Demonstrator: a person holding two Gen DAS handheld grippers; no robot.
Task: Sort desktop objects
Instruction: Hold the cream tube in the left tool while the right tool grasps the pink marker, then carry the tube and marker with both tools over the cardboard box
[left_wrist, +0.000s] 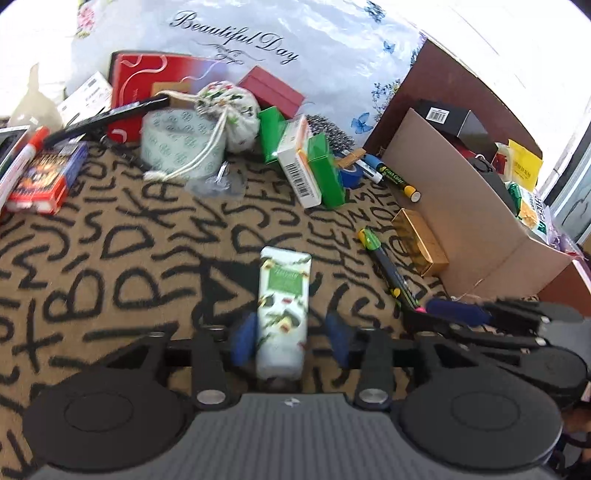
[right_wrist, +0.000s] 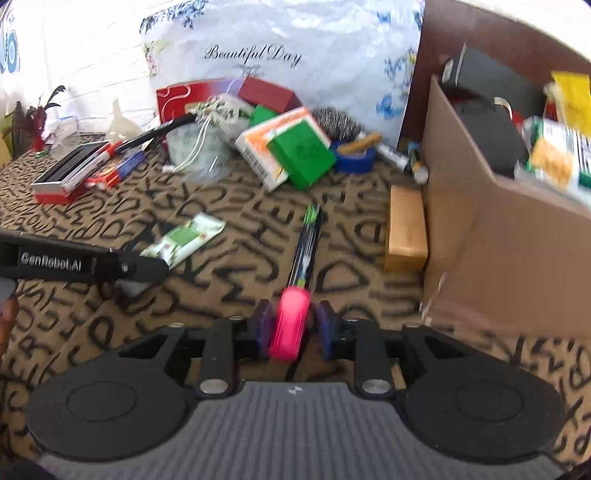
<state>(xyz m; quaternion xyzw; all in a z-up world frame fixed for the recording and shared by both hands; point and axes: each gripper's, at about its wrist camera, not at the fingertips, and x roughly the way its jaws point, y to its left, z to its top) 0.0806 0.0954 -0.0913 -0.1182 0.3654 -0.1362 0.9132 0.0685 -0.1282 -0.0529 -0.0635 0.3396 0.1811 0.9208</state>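
Lying between cardboard box (right_wrist: 480, 236) and clutter, bare mat (left_wrist: 147, 258).

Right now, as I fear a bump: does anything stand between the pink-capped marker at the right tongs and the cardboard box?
The gold box lies on the mat beside the cardboard box, ahead and right of the pink-capped marker between the right tongs. Above it, nothing visible blocks the way.

2 close wrist views, downward-angled
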